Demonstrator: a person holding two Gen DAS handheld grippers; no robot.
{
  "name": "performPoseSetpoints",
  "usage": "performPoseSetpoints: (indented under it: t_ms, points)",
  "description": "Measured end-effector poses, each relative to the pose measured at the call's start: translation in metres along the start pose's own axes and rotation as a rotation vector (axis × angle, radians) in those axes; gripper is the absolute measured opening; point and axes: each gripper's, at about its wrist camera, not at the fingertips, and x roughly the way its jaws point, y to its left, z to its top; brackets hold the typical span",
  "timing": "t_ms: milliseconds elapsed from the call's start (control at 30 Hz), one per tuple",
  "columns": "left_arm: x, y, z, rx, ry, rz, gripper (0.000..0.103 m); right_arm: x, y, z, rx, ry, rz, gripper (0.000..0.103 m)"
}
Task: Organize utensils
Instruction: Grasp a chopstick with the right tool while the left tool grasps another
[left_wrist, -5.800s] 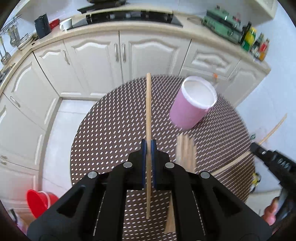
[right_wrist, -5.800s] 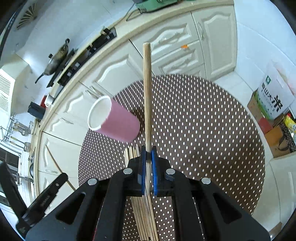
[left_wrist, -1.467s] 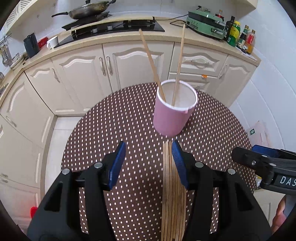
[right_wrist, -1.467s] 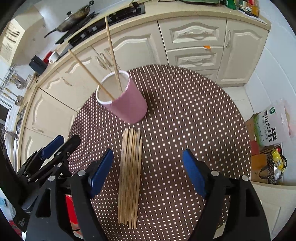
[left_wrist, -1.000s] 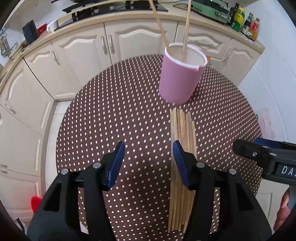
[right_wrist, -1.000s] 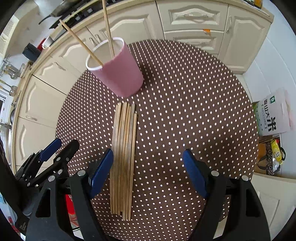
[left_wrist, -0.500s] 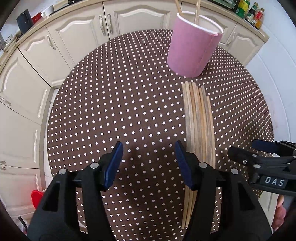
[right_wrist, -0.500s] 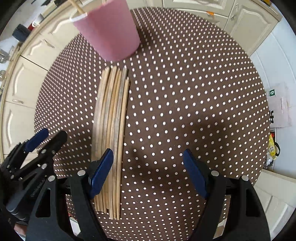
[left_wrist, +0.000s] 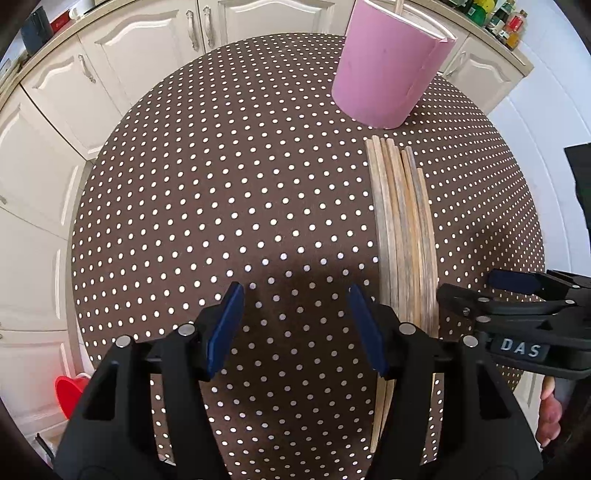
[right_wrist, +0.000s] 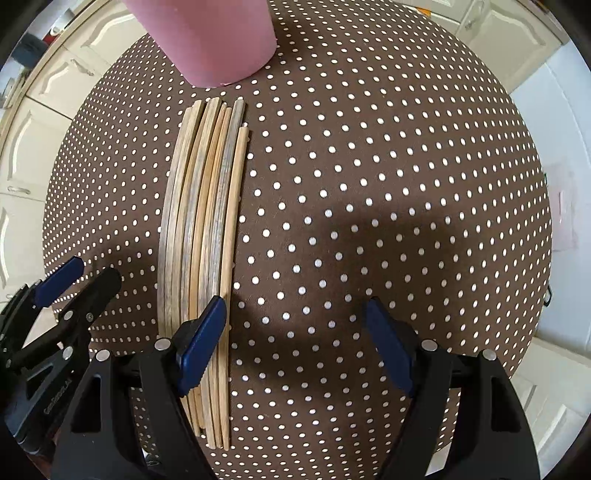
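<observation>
A row of several wooden chopsticks (left_wrist: 404, 229) lies side by side on the round brown dotted table (left_wrist: 221, 184), also in the right wrist view (right_wrist: 203, 229). A pink cup (left_wrist: 388, 66) stands just beyond their far ends, also at the top of the right wrist view (right_wrist: 214, 40); a stick tip shows at its rim. My left gripper (left_wrist: 295, 328) is open and empty, low over the table left of the chopsticks. My right gripper (right_wrist: 295, 336) is open and empty, its left finger over the rightmost chopsticks. It also shows in the left wrist view (left_wrist: 509, 291).
White kitchen cabinets (left_wrist: 147, 44) curve around the far side of the table. A red bucket (left_wrist: 70, 391) sits on the floor at lower left. Bottles (left_wrist: 506, 18) stand on the counter at far right.
Both grippers have dropped from above the cup down close to the table near the chopsticks' near ends. Both stay open. The two chopsticks they held earlier now stand in the cup.
</observation>
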Motion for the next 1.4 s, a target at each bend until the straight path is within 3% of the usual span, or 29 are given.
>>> performPoseSetpoints:
  t_ms: [300, 433, 533, 700, 800, 967, 1100, 1400]
  points:
    - [0.004, -0.003, 0.005, 0.002, 0.011, -0.013, 0.061, 0.009, 0.014, 0.015, -0.001, 0.004, -0.037, 0.082]
    - [0.007, -0.003, 0.007, -0.003, 0.012, -0.019, 0.061, 0.011, 0.02, 0.021, 0.004, 0.009, -0.075, 0.077]
    - [0.006, -0.005, 0.007, -0.004, 0.011, -0.022, 0.063, 0.013, 0.036, 0.025, -0.028, -0.014, -0.094, 0.063]
    - [0.008, -0.006, 0.006, -0.015, 0.02, -0.025, 0.064, 0.008, 0.051, 0.027, -0.063, -0.058, -0.077, 0.018]
    - [0.008, -0.009, 0.005, -0.013, 0.019, -0.026, 0.064, 0.008, 0.048, 0.028, -0.048, -0.07, -0.061, 0.006]
    - [0.011, -0.019, 0.005, -0.006, 0.026, -0.029, 0.064, 0.009, 0.031, 0.031, 0.02, -0.073, 0.05, 0.005]
    - [0.021, -0.031, 0.005, 0.02, 0.056, 0.013, 0.065, 0.007, 0.014, 0.032, 0.056, -0.071, 0.116, 0.005]
    - [0.035, -0.055, 0.021, 0.017, 0.062, 0.047, 0.073, 0.007, -0.014, 0.034, 0.074, -0.065, 0.17, 0.005]
